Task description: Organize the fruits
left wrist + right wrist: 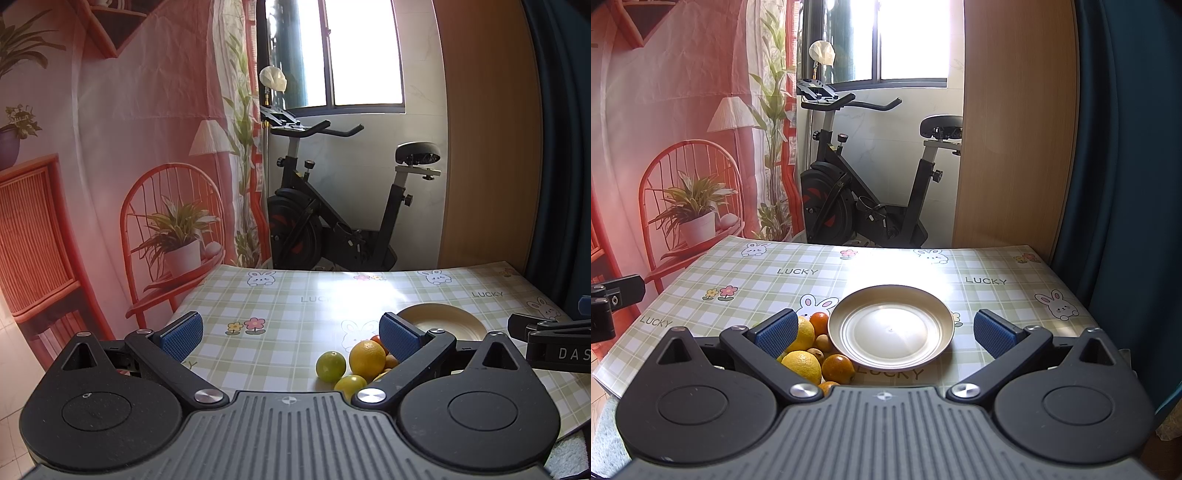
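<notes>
Left wrist view: left gripper [291, 334] hangs above the worktop [288, 306], jaws spread wide, nothing between them. Fruit pile sits low and right of centre: lime [331, 366], orange [366, 360], a second yellow-green fruit [350, 384], more half hidden behind the right finger. Plate [441, 320] lies just beyond the pile, bare as far as it shows. Right gripper's body [554, 345] pokes in at the right edge.

Right wrist view: right gripper [885, 330] also hangs w/ jaws spread, holding nothing, plate [890, 326] dead centre between the fingers. Pile touches or nearly touches the plate's left rim: lemon [802, 361], small orange [840, 367], tangerine [819, 320], a few little tan fruits [823, 341].

Judgement: no fruit on the plate yet, so the job looks barely begun. Best approach prob. to take an outer fruit like the lime first, jaws either side of its widest part, close gently since round fruit rolls, then lift clear before crossing the rim. Nudging neighbours could scatter the pile.
</notes>
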`<state>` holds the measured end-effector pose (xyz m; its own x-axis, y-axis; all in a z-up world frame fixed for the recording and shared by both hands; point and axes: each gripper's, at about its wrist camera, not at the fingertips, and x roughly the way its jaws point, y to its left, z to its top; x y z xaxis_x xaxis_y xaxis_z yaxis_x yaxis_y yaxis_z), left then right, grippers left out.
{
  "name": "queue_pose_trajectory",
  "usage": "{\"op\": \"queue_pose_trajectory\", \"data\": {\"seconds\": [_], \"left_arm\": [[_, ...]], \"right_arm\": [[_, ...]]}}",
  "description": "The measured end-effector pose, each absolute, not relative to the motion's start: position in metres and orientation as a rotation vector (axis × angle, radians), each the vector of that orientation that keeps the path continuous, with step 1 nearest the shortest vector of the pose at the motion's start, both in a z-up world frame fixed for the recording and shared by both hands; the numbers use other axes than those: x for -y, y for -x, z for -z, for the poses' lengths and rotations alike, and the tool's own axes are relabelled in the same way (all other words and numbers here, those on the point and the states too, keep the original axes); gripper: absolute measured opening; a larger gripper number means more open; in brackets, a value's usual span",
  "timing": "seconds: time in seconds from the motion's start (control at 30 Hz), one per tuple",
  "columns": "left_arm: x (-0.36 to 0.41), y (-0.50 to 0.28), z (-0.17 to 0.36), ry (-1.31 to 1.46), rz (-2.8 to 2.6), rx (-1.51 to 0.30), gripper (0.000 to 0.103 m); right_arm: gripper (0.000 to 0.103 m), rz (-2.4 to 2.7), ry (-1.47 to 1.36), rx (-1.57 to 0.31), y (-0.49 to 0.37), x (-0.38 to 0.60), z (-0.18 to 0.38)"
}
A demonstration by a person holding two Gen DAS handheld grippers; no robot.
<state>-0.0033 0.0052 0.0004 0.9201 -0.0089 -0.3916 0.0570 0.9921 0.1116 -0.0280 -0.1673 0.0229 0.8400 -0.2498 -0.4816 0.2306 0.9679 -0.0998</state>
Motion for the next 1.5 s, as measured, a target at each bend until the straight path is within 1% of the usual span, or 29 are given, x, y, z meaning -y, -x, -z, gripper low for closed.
{"op": "queue_pose_trajectory", "data": {"seconds": [0.73,0.93,1.17,1.33,1.4,1.47,1.5], "left_arm": [[-0.005,0.002,0.005,-0.126,0.02,-0.403,0.103],[-0.011,-0.009,0.01,-0.08,0.024,-0.423,0.102],[-0.01,-0.025,0.019,-0.114,-0.013,-0.327,0.102],[0.002,-0.041,0.027,-0.142,0.0,-0.302,0.102],[0.004,-0.05,0.034,-0.129,0.047,-0.327,0.101],[0.003,-0.057,0.04,-0.088,0.112,-0.367,0.095],[0.004,-0.062,0.047,-0.079,0.12,-0.396,0.095]], "right_arm": [[0.103,0.254,0.047,-0.509,0.028,0.167,-0.025],[0.103,0.232,0.062,-0.464,0.031,0.164,-0.029],[0.103,0.165,0.088,-0.309,0.02,0.179,-0.02],[0.103,0.11,0.008,-0.3,0.0,0.194,-0.007],[0.103,0.101,-0.023,-0.292,-0.008,0.199,-0.001],[0.103,0.097,-0.038,-0.29,-0.015,0.201,0.004],[0.103,0.094,-0.039,-0.303,-0.019,0.203,0.007]]}}
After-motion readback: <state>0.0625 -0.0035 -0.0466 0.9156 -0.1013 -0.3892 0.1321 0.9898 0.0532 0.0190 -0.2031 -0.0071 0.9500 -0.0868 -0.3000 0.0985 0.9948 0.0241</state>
